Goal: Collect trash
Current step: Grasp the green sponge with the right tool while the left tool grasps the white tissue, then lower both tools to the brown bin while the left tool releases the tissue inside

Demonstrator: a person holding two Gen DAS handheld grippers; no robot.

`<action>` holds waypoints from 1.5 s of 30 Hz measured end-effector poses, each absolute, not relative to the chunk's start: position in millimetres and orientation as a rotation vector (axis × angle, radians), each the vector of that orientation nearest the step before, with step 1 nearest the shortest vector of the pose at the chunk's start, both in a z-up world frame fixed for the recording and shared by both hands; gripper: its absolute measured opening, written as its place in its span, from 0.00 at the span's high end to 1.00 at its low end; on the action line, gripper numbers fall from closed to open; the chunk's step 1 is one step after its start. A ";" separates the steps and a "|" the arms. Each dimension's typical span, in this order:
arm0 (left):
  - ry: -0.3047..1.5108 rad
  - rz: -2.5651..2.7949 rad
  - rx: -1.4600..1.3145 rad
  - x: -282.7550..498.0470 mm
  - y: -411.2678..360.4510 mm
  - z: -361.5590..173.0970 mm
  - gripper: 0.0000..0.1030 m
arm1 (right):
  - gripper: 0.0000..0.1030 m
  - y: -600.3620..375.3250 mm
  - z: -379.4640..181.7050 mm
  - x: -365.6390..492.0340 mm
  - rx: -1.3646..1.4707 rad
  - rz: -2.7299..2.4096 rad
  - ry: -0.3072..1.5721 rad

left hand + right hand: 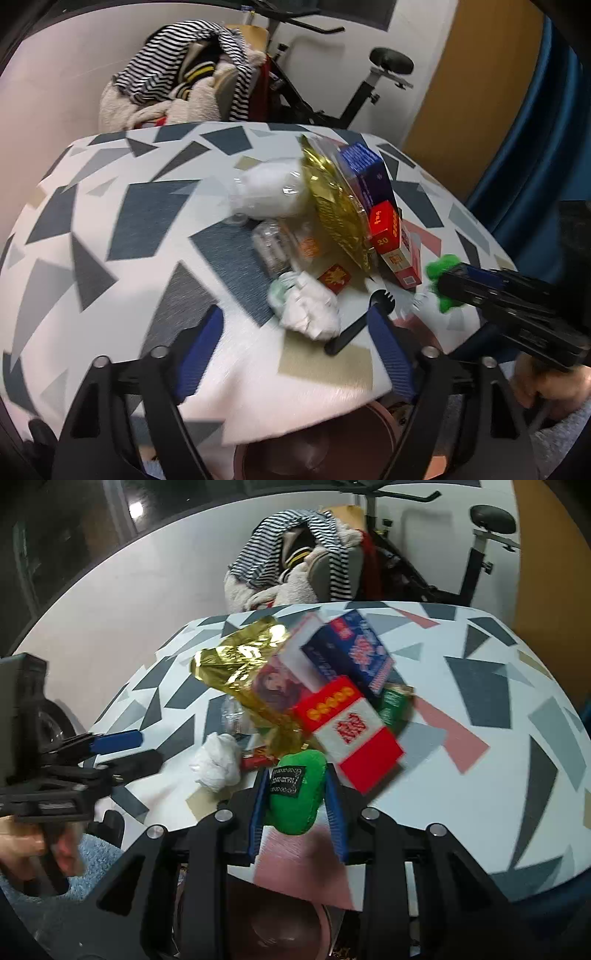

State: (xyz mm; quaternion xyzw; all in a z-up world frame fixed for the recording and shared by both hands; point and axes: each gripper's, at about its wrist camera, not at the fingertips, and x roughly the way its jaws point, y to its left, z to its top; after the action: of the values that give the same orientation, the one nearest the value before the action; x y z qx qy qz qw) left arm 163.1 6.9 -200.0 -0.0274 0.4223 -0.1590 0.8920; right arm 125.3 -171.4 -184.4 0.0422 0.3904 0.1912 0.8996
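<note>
One round desk (155,206) in a white cloth printed with grey, blue and pink shards carries the trash heap. Taking the crinkled gold foil wrapper (236,664) as landmark: one dark blue printed carton (351,653) leans just right of it, one red-and-white carton (351,731) lies below that, one crumpled white tissue wad (218,764) sits lower left, and one black plastic fork (369,310) lies toward the near rim. One soft green fabric pouch with a black label (295,794) is pinched between the narrowed blue pads of the right tool (297,805), just below the foil. The left tool (295,343) stands wide apart, gripping nothing, with the tissue wad between its fingers.
</note>
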 end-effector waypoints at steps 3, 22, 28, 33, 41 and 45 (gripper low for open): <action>0.928 -0.332 -0.067 182.4 -1.9 -216.5 0.23 | 0.69 -182.9 -185.2 118.2 0.080 0.368 0.803; 0.943 -0.367 -0.129 162.7 12.9 -207.7 0.54 | 0.69 -197.6 -194.5 89.6 0.102 0.372 0.809; 0.908 -0.414 -0.040 100.9 9.4 -201.2 0.54 | 0.69 -186.9 -197.5 67.9 0.088 0.411 0.805; 0.938 -0.458 0.053 51.7 3.0 -226.4 0.53 | 0.69 -176.3 -211.6 45.5 0.074 0.435 0.824; 1.062 -0.451 0.104 27.7 -5.1 -299.1 0.53 | 0.69 -160.4 -266.1 19.5 0.052 0.435 0.907; 1.140 -0.460 0.125 37.5 -10.9 -328.0 0.53 | 0.69 -154.3 -283.2 23.3 0.035 0.430 0.953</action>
State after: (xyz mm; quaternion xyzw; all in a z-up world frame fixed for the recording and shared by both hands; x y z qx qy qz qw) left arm 37.5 -10.9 -328.0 0.0584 0.5343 -0.2155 0.8153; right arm 23.3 -154.3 -283.2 0.0165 0.4550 0.2054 0.8663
